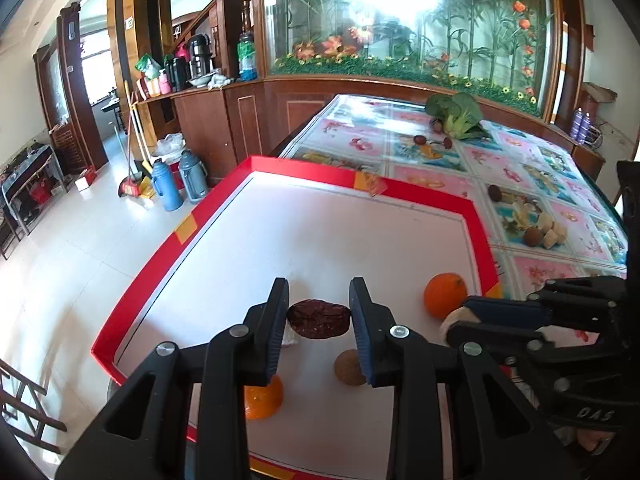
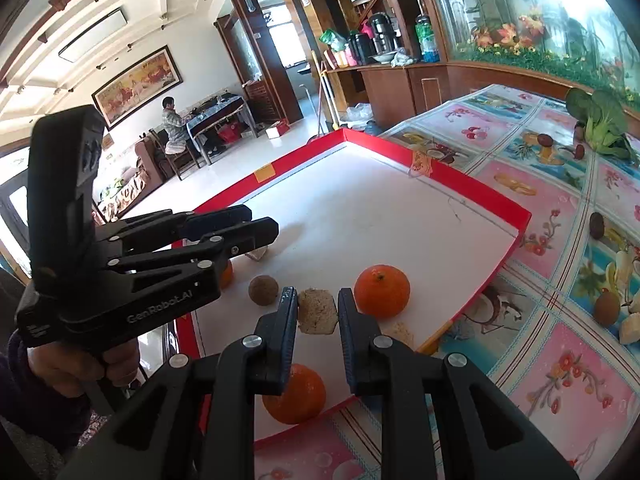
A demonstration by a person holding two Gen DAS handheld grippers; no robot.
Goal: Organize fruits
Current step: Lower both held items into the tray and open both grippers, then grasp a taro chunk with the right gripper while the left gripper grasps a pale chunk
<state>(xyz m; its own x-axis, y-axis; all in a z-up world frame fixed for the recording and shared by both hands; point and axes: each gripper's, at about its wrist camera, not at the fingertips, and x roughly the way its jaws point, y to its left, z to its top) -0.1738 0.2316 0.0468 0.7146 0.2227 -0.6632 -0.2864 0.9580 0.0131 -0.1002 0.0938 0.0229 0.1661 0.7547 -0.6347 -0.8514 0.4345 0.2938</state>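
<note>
A white tray with a red rim (image 1: 256,168) (image 2: 472,184) lies on the flowered tablecloth. My left gripper (image 1: 319,296) (image 2: 262,220) is shut on a dark red wrinkled dried fruit (image 1: 319,319) just above the tray floor. My right gripper (image 2: 317,294) (image 1: 456,320) is shut on a beige crumbly chunk (image 2: 317,312) (image 1: 450,318) over the tray. In the tray lie an orange (image 1: 445,294) (image 2: 382,290), a second orange (image 2: 294,394), a third (image 1: 264,400) half hidden by my left fingers, and a brown round fruit (image 1: 349,366) (image 2: 263,289).
On the cloth beyond the tray lie a green leafy vegetable (image 1: 460,114) (image 2: 604,120), a dark fruit (image 1: 495,193) (image 2: 597,225) and a cluster of beige chunks with a brown fruit (image 1: 544,232) (image 2: 607,307). A person (image 2: 172,124) sits at a far table.
</note>
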